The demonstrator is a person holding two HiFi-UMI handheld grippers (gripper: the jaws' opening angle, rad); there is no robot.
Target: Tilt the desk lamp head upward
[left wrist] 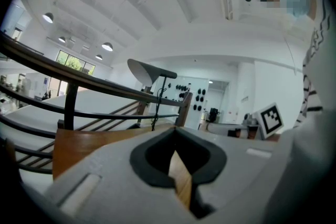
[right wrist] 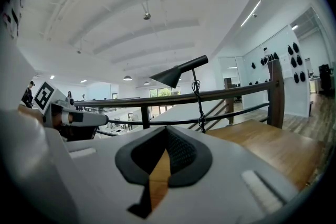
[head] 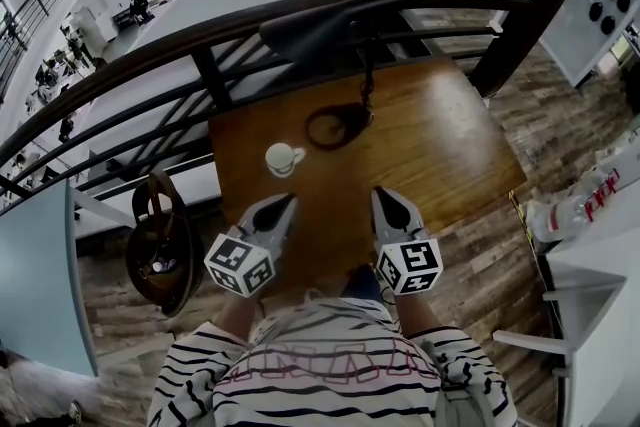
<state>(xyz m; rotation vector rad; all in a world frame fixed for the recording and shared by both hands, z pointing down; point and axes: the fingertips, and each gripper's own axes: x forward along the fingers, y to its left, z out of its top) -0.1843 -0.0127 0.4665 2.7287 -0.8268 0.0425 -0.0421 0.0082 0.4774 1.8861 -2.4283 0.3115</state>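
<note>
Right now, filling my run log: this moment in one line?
left gripper shut, empty | right gripper shut, empty | lamp head untouched

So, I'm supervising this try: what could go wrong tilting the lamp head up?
The white cup stands close beside the lamp base; the left gripper could knock it reaching in. That base sits near the table's far edge by the railing, so a hard push on the lamp head might tip it.
</note>
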